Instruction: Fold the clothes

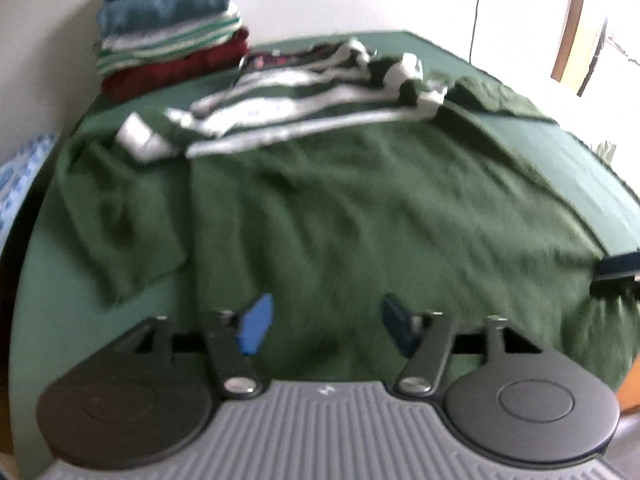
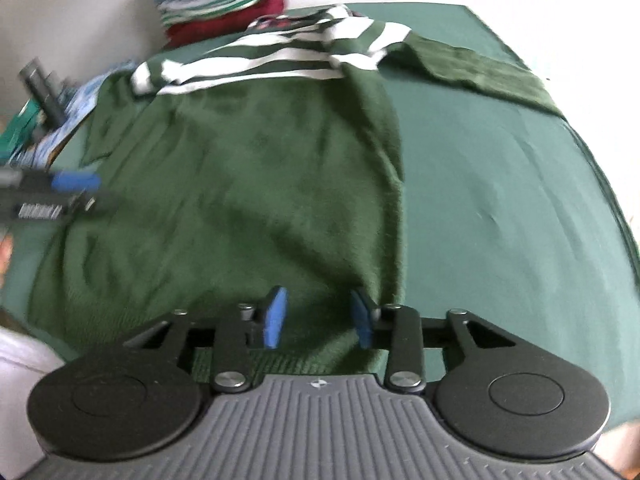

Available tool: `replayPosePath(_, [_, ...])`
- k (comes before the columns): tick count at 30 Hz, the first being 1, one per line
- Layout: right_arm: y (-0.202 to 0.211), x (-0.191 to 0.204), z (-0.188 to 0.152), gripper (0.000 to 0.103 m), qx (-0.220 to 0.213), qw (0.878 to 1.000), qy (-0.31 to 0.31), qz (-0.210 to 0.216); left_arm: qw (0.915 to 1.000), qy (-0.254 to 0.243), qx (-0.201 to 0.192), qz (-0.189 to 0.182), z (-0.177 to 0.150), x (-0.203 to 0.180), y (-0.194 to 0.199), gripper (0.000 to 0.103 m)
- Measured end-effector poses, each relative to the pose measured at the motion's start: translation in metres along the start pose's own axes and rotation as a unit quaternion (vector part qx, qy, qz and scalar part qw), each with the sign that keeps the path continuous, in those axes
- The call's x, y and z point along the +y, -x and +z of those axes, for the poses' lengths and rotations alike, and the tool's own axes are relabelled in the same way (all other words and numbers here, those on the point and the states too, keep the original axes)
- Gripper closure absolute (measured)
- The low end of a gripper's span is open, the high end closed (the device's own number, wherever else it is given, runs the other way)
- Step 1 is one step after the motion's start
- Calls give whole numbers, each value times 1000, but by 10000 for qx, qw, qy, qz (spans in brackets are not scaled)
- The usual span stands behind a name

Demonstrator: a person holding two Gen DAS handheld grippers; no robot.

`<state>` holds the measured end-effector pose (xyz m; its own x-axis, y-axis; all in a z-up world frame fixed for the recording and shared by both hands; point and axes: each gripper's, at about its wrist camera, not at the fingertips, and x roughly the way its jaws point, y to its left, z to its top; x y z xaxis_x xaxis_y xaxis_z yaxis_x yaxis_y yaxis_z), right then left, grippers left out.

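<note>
A dark green sweater (image 1: 340, 208) (image 2: 248, 184) with green-and-white striped shoulders lies spread flat on a green table (image 1: 560, 140) (image 2: 500, 200). Its left sleeve (image 1: 120, 216) is folded down beside the body, and its right sleeve (image 2: 480, 68) stretches out to the far right. My left gripper (image 1: 326, 328) hovers open over the near hem, nothing between its blue pads. My right gripper (image 2: 318, 318) is open over the hem's right corner. In each view the other gripper shows at the edge: the right one (image 1: 616, 272) and the left one (image 2: 60, 192).
A stack of folded clothes (image 1: 168, 32) (image 2: 220, 4), blue, striped and red, stands at the table's far left corner by the white wall. A blue-and-white patterned item (image 1: 20, 176) (image 2: 76, 112) lies off the left edge. Bare table (image 2: 500, 200) extends to the right of the sweater.
</note>
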<state>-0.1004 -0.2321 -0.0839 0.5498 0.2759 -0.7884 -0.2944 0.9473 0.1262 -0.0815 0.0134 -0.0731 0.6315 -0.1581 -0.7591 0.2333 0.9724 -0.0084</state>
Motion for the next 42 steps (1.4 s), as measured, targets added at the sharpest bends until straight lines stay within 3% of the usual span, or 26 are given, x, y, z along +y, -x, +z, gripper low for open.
replayPosePath(1, [0,-6,8,64,-137,9999,-10,-20,10000,2,-52,16,5,-4,-4,19])
replayPosePath(3, [-1,-23,29,62,-453,9988,-146,-102,10000,4,-48,62,13,-13,-15,19])
replayPosePath(7, [-15,-83,76,61,-945,9876,-1226,-269,9997,159,42,190,17,-25,-35,19])
replayPosePath(11, [-39,-149,100,59,-959,9616,-2566,-186,9980,435,-34,454,9,-29,-43,7])
replayPosePath(14, [-55,-179,106,59,-817,9444,-3178,-208,9966,550,-155,592,4,-31,-43,1])
replayPosePath(21, [-79,-216,114,60,-1309,9012,-4120,-318,9919,801,-421,890,-5,-33,-44,1])
replayPosePath(23, [-88,-218,121,60,-1449,8946,-4200,-479,9918,807,-433,892,-5,-33,-45,1])
replayPosePath(28, [-111,-224,139,59,-1780,8923,-4097,-658,9913,831,-443,914,-4,-32,-47,1])
replayPosePath(30, [-114,-230,139,66,-1854,8907,-4095,-681,9911,848,-445,926,-5,-32,-47,1])
replayPosePath(32, [-116,-238,138,95,-1828,8884,-4146,-734,9909,858,-446,933,-5,-33,-47,1])
replayPosePath(35, [-102,-250,136,99,-2077,8812,-4187,-712,9900,894,-432,1005,-5,-34,-46,1])
replayPosePath(42, [-67,-277,132,100,-2692,8610,-4266,-644,9892,922,-420,1056,-4,-32,-48,1])
